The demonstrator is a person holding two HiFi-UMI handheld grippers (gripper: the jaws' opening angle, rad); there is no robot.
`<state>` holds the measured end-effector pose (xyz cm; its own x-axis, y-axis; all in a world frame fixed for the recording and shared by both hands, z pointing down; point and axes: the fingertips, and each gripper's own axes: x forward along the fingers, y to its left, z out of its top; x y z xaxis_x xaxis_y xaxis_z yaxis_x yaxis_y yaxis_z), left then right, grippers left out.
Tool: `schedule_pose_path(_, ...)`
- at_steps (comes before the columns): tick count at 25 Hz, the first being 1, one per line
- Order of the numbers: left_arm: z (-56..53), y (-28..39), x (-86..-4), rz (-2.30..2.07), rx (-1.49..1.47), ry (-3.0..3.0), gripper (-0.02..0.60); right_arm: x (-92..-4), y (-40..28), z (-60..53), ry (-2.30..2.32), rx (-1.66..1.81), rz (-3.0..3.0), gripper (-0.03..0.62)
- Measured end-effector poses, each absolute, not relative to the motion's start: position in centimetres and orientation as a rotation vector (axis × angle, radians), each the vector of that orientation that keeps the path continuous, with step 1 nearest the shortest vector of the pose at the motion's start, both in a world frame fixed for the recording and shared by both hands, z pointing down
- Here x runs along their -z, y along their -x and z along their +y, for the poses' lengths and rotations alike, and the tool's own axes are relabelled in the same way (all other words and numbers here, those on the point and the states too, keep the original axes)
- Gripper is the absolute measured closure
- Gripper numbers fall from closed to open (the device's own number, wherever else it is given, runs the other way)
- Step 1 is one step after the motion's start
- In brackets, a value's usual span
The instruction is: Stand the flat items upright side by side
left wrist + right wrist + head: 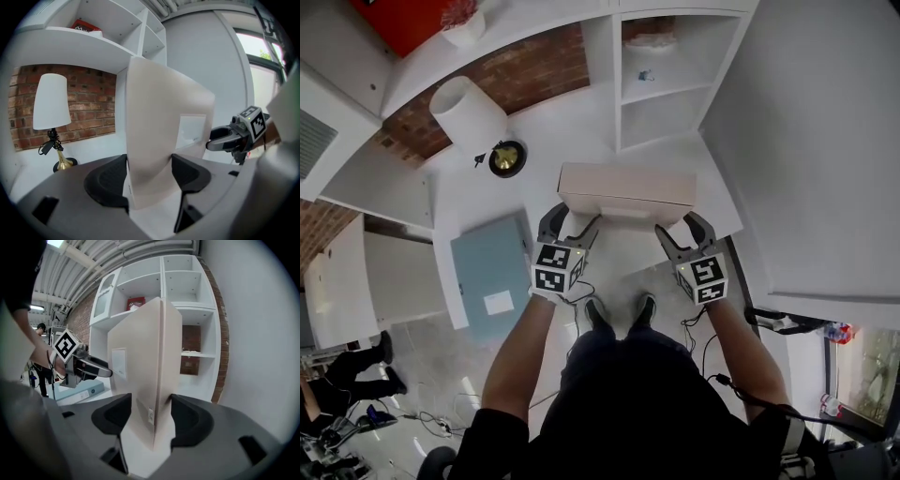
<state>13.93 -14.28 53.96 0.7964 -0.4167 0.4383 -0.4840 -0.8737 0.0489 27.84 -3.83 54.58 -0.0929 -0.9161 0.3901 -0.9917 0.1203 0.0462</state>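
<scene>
A flat beige box (626,192) is held on edge above the white desk (572,127), its long side level. My left gripper (572,223) is shut on its left end, and in the left gripper view both pads press the box (159,126). My right gripper (682,230) is shut on the right end, with the box (145,362) standing between its jaws. A white label shows on the box's broad face. A second flat item, a blue-grey box (492,272), lies flat on the desk to the left, also seen in the right gripper view (86,391).
A white lamp (469,114) with a brass base (507,157) stands at the back left before a brick wall. A white shelf unit (670,75) rises behind the beige box. A red box (86,27) lies on an upper shelf. A white wall closes the right side.
</scene>
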Motion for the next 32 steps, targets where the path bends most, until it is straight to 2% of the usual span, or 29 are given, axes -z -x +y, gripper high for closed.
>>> schedule_pose_path(2,-14.4,-13.8,-54.1,-0.690,-0.651,-2.856,0.287,-54.6,-28.2,-3.5,-1.817,-0.321,-2.135,0.335)
schedule_pose_path(6,-14.5,-13.5,-54.7,-0.716,-0.647,-2.836,0.287,-54.8,-30.8,-3.6,-1.708,-0.399,-2.242,0.177)
schedule_pose_path(13,-14.2,-12.2,-54.9,-0.843,-0.614,-2.737,0.287,-56.0,-29.7,-5.5,-1.238,-0.311,-2.334,0.148)
schedule_pose_path(16,-14.2,-10.9,-54.7,-0.901,-0.621,-2.710,0.287,-57.2,-28.9,-6.5,-1.159,-0.293,-2.353,0.148)
schedule_pose_path(17,-14.2,-10.5,-54.6,-0.919,-0.618,-2.703,0.287,-57.2,-28.7,-6.7,-1.152,-0.290,-2.364,0.171)
schedule_pose_path(19,-14.3,-9.6,-54.4,-0.956,-0.606,-2.681,0.287,-57.0,-28.4,-7.1,-1.156,-0.277,-2.383,0.267)
schedule_pose_path(32,-14.5,-7.6,-54.0,-0.935,-0.554,-2.634,0.287,-57.2,-26.5,-9.2,-1.595,-0.375,-2.161,0.285)
